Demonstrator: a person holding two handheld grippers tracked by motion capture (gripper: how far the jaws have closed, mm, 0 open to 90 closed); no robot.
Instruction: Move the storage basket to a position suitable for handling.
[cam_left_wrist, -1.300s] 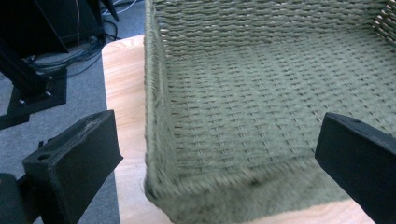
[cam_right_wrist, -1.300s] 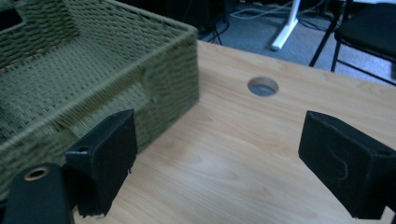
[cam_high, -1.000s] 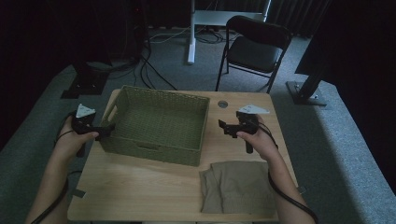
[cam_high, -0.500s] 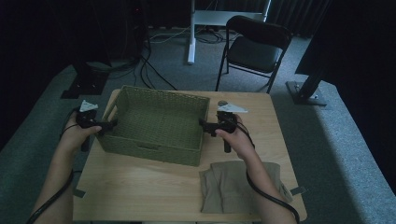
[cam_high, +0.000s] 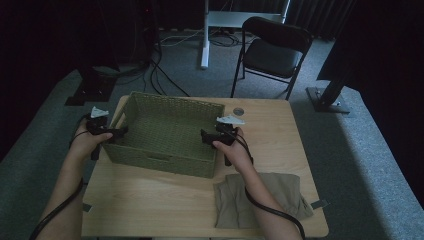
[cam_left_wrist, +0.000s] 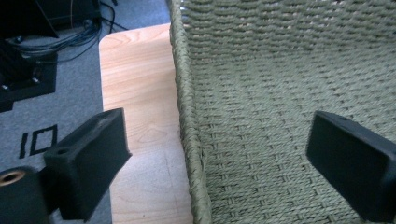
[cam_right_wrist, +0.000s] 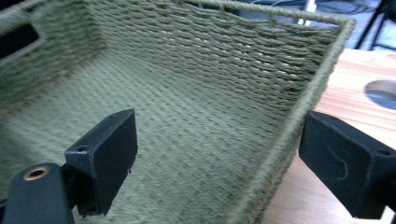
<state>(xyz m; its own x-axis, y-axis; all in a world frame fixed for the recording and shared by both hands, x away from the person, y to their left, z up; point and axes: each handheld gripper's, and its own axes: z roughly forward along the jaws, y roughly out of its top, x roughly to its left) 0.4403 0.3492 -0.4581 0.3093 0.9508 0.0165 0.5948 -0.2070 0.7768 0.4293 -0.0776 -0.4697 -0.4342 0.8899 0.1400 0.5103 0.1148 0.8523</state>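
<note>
High view: woven green basket (cam_high: 167, 132) sits left of centre in the frame on the wooden table (cam_high: 150, 200), empty inside as far as can be seen. Left gripper (cam_high: 117, 132) is at the basket's left wall, right gripper (cam_high: 204, 137) at its right wall. A folded khaki cloth (cam_high: 260, 200) lies at lower right, just beside the basket's near right corner; whether they touch cannot be told. A folding chair (cam_high: 272, 52) stands on the floor at upper right, beyond the table.

Left gripper view: jaws spread and straddling the basket rim (cam_left_wrist: 189, 140), which runs up the middle of the frame; one jaw over the table, the other inside the basket. They have just been closing a little, with the rim between them, but the pads do not press on it yet.

Right gripper view: jaws likewise spread across the opposite rim (cam_right_wrist: 303, 112), running up the right of the frame; no contact seen.

Step in hand, as judged: taking a two-handed hold on the basket's side walls. Next move calls for both pairs of jaws to settle lower over the rims and pinch evenly, so the basket does not tilt or twist when lifted or shifted.
</note>
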